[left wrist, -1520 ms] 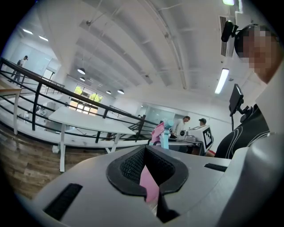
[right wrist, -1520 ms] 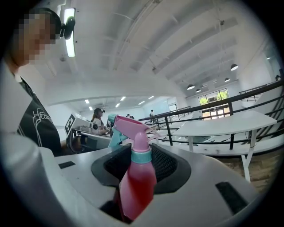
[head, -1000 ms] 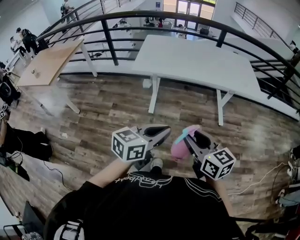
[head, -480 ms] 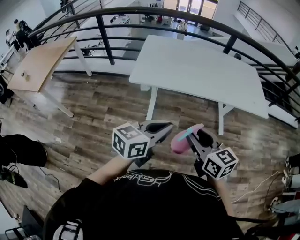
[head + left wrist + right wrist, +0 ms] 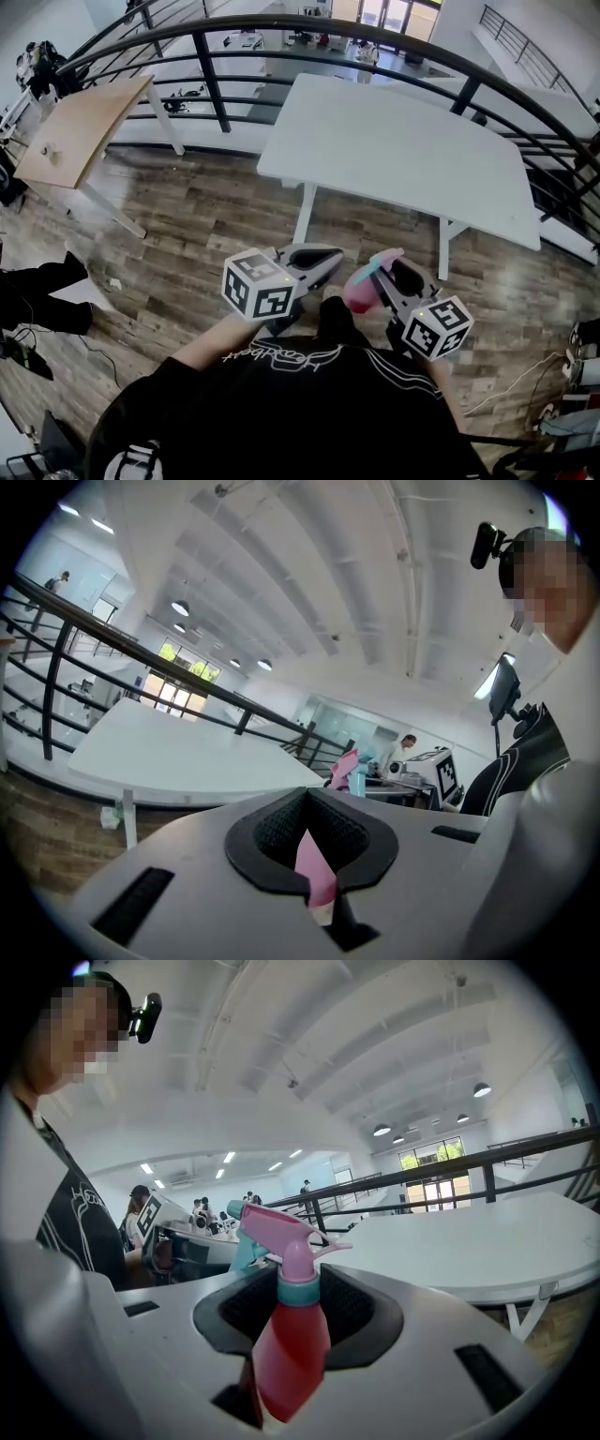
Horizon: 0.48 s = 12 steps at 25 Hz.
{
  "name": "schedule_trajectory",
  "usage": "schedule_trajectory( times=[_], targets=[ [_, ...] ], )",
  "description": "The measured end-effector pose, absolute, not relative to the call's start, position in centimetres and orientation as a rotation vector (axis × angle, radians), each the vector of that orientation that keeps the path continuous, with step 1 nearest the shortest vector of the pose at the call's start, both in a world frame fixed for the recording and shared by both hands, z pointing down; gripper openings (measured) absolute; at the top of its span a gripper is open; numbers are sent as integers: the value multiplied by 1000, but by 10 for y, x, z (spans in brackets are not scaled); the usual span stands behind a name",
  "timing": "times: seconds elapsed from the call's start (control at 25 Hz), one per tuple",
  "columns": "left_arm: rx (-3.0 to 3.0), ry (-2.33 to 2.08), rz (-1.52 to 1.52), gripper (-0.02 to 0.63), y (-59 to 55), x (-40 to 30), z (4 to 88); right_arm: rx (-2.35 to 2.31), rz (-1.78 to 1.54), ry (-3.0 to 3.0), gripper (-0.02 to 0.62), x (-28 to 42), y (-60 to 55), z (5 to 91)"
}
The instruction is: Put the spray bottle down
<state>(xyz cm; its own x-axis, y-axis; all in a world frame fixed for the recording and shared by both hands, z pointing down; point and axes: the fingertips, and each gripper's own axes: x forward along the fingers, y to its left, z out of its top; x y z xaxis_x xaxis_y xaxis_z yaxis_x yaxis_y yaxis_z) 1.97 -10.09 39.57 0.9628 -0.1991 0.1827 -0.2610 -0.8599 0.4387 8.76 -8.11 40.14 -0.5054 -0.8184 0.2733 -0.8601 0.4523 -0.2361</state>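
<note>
No word or number can be read anywhere. 1 line of white script runs across the black shirt (image 5: 281, 356) below the collar (too small and warped to spell out). The 2 marker cubes, on the left gripper (image 5: 330, 258) and the right gripper (image 5: 382, 268), carry only black-and-white square patterns.

Even daylight fills the hall; ceiling lamps (image 5: 178, 607) glow at ten o'clock in the left gripper view. The white table (image 5: 403, 141) nearly washes out. Fisheye bends the railing (image 5: 208, 80); dark vignettes ring both gripper views. The spray bottle (image 5: 286, 1344) looks sharp.
</note>
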Motion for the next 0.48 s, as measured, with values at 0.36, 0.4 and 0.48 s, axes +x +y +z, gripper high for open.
schedule_trajectory(
  times=[0.36,0.4,0.48],
  targets=[
    [2613,-434,195,8,-161,23,406,1438,507,-2621,141,103,-153,406],
    [2607,-445,195,8,-170,24,408,1426,502,-2624,141,102,-164,407],
    [2596,-463,191,8,-190,27,411,1401,496,-2629,141,103,-185,409]
  ],
)
